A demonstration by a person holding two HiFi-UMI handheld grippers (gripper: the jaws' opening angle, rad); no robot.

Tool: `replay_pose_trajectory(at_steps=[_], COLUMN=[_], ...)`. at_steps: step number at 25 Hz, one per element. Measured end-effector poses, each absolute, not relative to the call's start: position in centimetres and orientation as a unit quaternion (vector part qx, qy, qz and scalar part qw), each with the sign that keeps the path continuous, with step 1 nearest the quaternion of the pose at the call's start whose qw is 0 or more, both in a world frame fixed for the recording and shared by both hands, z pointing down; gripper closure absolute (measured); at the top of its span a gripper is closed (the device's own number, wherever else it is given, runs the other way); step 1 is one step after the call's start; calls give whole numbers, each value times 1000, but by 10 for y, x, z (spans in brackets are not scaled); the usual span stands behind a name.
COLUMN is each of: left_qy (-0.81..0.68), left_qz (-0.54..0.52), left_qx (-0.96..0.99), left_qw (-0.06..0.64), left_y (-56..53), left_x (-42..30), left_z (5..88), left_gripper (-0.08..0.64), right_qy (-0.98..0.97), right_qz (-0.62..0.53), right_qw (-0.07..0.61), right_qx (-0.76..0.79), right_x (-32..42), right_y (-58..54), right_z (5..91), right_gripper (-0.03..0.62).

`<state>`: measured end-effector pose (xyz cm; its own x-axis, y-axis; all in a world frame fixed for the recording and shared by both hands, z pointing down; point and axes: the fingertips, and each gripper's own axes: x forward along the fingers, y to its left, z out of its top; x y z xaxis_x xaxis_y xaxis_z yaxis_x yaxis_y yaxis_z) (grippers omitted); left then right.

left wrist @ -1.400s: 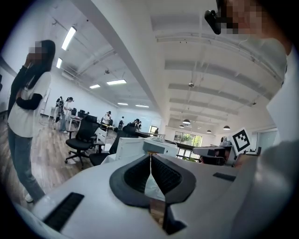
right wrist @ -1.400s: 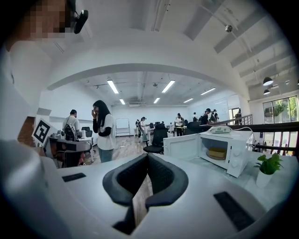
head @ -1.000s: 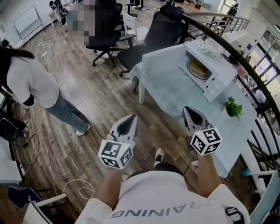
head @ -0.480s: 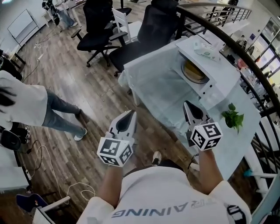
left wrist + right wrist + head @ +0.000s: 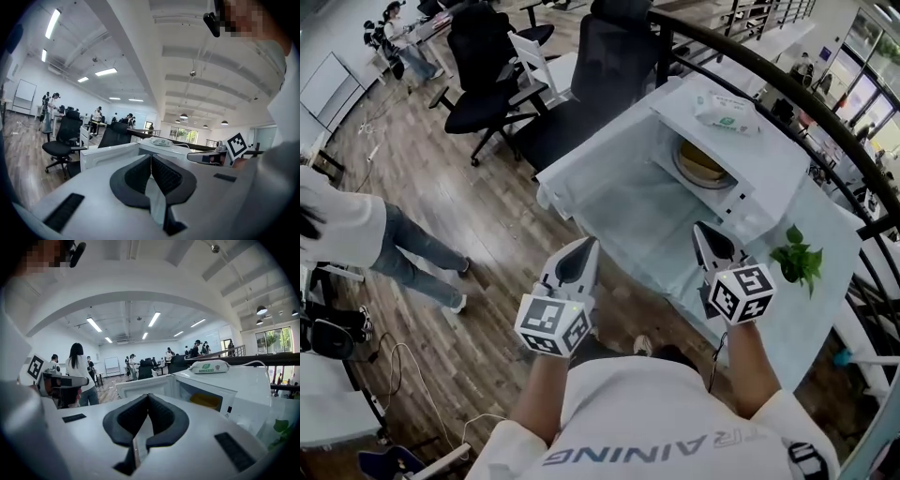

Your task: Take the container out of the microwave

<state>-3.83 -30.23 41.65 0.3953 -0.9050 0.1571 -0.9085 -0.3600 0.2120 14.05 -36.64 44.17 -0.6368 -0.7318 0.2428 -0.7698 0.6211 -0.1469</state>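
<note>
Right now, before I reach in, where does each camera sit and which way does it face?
Head view: on the person's head, looking steeply down at the table and open microwave; shirt, forearms, left hand-held gripper and right hand-held gripper show.
Left gripper view: on the left hand-held gripper, facing the microwave past its shut jaws; the right hand-held gripper shows at right.
Right gripper view: on the right hand-held gripper, facing the microwave over shut jaws; the container sits inside.
Shared: both gripper views show the white packet atop the microwave.

The table [image 5: 628, 202] bears an open microwave [image 5: 769, 155] and a plant [image 5: 795, 260].
</note>
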Motion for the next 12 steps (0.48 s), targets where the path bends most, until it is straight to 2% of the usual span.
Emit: replay_pose_trajectory(at_steps=[12], left_qy=[-441], left_qz=[7], left_qx=[888], left_qw=[129], left_y=[-351], left_x=[-79], left_z=[415], left_gripper=[525], right_qy=[-844], right_qz=[89], right_qw=[112], right_qx=[518], right_x=[97], right_y=[-385], right_z=[431], right_gripper=[570])
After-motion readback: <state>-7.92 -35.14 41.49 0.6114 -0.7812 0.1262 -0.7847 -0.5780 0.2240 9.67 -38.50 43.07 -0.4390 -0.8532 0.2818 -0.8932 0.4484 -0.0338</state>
